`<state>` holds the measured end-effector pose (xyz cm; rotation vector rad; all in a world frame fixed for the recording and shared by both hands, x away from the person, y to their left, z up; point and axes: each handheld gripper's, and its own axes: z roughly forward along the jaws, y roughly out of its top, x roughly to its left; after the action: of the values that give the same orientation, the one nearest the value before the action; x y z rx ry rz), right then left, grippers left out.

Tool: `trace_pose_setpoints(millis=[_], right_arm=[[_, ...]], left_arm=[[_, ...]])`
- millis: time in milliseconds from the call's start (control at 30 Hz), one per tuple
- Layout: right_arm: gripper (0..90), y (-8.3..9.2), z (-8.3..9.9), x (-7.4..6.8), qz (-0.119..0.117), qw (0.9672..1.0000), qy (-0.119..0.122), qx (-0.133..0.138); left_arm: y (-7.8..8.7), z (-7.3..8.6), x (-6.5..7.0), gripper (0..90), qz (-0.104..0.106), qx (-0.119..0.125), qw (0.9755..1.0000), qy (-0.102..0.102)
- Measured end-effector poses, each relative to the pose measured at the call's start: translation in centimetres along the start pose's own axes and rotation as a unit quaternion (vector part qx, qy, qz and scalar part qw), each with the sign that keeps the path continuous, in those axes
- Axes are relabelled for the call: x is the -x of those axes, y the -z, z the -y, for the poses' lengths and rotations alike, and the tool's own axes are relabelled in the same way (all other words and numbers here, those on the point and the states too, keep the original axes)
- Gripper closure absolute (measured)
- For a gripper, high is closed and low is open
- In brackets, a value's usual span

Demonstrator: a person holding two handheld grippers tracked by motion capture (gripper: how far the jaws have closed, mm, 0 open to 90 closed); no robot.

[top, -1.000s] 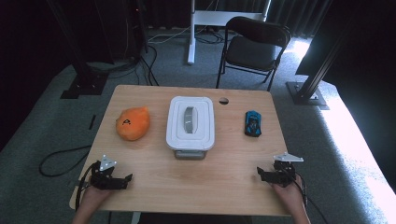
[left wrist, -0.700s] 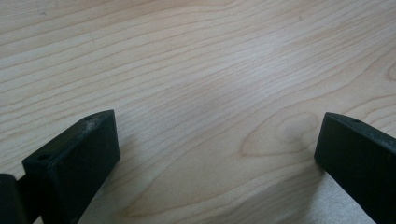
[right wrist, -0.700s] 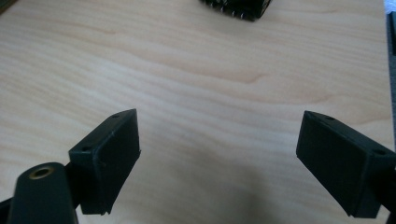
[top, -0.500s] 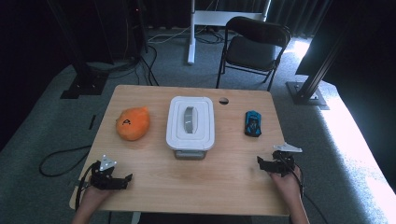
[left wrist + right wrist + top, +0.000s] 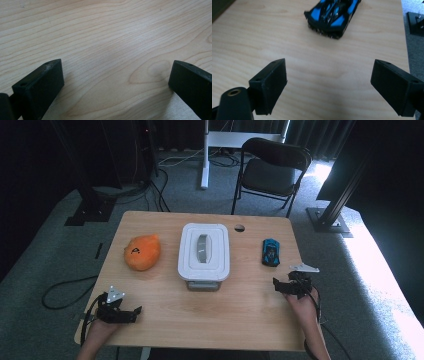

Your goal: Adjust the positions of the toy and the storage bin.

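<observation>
Fingers spread wide on both of your grippers, nothing between them. Your right gripper (image 5: 281, 286) sits near the right edge of the table (image 5: 250, 320), jaws pointing left and slightly far. In the right gripper view its two black fingers (image 5: 272, 82) frame bare wood, and the blue toy car (image 5: 333, 15) lies just beyond them, toward the far side, tail end facing you, not touched. In the high view the blue toy car (image 5: 270, 252) rests on the right part of the tabletop, near your right gripper but apart from it, and to the right of the white lidded box (image 5: 204, 255).

Your left gripper (image 5: 131, 312) rests at the near left corner, jaws pointing right along the near edge. In the left gripper view its fingers (image 5: 42, 82) stand well apart over plain wood grain, low to the surface.

White lidded box sits mid-table, lid on, grey handle on top. Orange plush (image 5: 142, 252) lies to its left, well apart from your left gripper. Small round hole (image 5: 239, 227) in the tabletop at the far edge. Black folding chair (image 5: 272, 167) stands beyond the table on the carpet.
</observation>
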<state>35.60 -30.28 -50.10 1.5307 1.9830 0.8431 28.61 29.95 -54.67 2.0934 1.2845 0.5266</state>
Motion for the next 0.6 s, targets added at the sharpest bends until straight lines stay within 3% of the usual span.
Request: trace_pose_setpoints(millis=[300,600], right_arm=[[12.4,-1.1,-1.9,-0.4,0.003,1.0000,-0.005,0.005],[12.4,-2.5,-3.2,-0.7,0.008,0.9996,-0.025,0.010]], left_arm=[[0.0,0.0,0.0,0.3,0.000,0.000,1.0000,0.000],[0.0,0.0,0.0,0.3,0.000,0.000,1.0000,0.000]])
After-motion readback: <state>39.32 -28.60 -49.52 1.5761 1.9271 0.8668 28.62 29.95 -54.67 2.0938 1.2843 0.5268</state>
